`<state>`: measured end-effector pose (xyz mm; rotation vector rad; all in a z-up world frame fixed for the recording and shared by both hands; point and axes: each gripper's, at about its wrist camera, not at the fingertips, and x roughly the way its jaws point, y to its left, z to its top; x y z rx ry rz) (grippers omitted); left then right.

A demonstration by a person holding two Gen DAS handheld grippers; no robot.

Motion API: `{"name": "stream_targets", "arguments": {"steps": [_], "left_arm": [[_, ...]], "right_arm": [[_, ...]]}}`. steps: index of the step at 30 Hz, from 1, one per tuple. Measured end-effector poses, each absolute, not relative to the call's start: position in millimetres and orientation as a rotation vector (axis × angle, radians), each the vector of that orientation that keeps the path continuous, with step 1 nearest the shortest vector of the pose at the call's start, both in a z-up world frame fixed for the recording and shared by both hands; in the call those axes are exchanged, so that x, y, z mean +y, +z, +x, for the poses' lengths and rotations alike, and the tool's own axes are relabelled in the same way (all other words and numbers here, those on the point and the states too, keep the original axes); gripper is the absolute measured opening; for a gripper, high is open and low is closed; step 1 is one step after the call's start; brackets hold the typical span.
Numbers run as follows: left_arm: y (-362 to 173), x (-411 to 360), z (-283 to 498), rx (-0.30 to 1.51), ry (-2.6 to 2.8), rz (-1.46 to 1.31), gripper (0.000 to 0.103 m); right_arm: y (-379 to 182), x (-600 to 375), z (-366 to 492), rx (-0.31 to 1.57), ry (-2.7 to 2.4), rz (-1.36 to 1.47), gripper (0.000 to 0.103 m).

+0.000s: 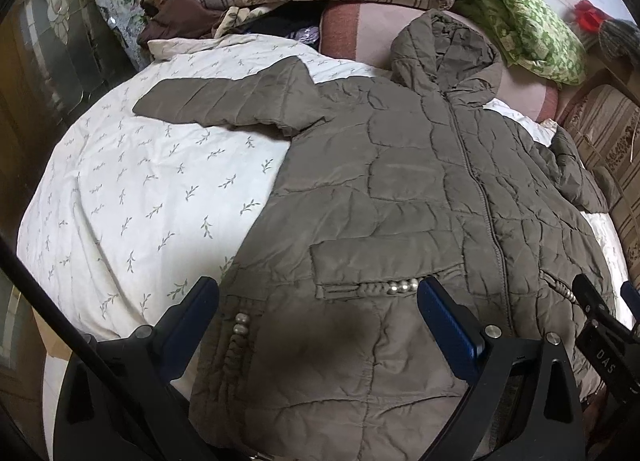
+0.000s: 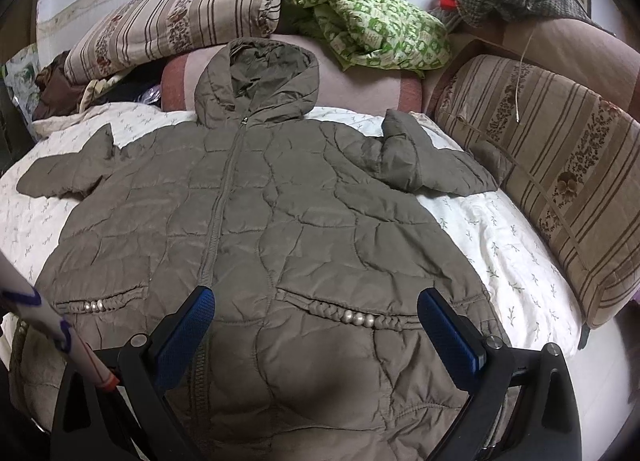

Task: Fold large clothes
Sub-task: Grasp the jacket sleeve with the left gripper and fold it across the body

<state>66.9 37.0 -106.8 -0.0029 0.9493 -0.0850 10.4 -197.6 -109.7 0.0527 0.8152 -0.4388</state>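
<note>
An olive quilted hooded jacket [image 1: 400,189] lies front up, zipped, spread flat on the white leaf-print bed cover [image 1: 140,181]. Its left sleeve [image 1: 216,103] stretches out sideways. In the right wrist view the jacket [image 2: 280,213] fills the middle, hood [image 2: 260,77] at the far end, right sleeve [image 2: 424,157] bent back on itself. My left gripper [image 1: 318,297] is open above the jacket's lower left pocket, holding nothing. My right gripper [image 2: 316,307] is open above the lower right pocket, holding nothing. It also shows in the left wrist view [image 1: 600,301] at the right edge.
Striped pillows [image 2: 172,29] and a green patterned cloth [image 2: 372,29] lie at the head of the bed. A striped cushion [image 2: 560,165] lines the right side. Dark clothes [image 1: 176,13] are piled at the far left. A pink bolster [image 2: 360,89] lies under the hood.
</note>
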Motion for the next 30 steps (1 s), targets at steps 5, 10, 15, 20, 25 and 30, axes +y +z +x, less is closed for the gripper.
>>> {"name": "stream_targets", "arguments": {"steps": [5,10,15,20,25,30], "left_arm": [[-108,49,88,0.940,-0.081,-0.020,0.099],[-87,62,127,0.825,-0.046,-0.032,0.099],[-74,74,179,0.752,0.017,-0.041,0.099],[-76,98,221,0.728,0.069,-0.073,0.099],[-89,123,267,0.727,0.085,-0.104,0.099],[-108,163,326,0.740,0.142,-0.159,0.098]], "right_arm": [[-115,-186,18,0.837,-0.428,0.020,0.103],[-124,-178,27,0.874,-0.433,-0.039,0.103],[-129,-172,39,0.914,-0.444,-0.071,0.102],[-129,-162,52,0.912,-0.441,-0.106,0.102],[-137,-157,64,0.944,-0.432,-0.118,0.102],[-148,-158,72,0.980,-0.442,-0.141,0.102]]}}
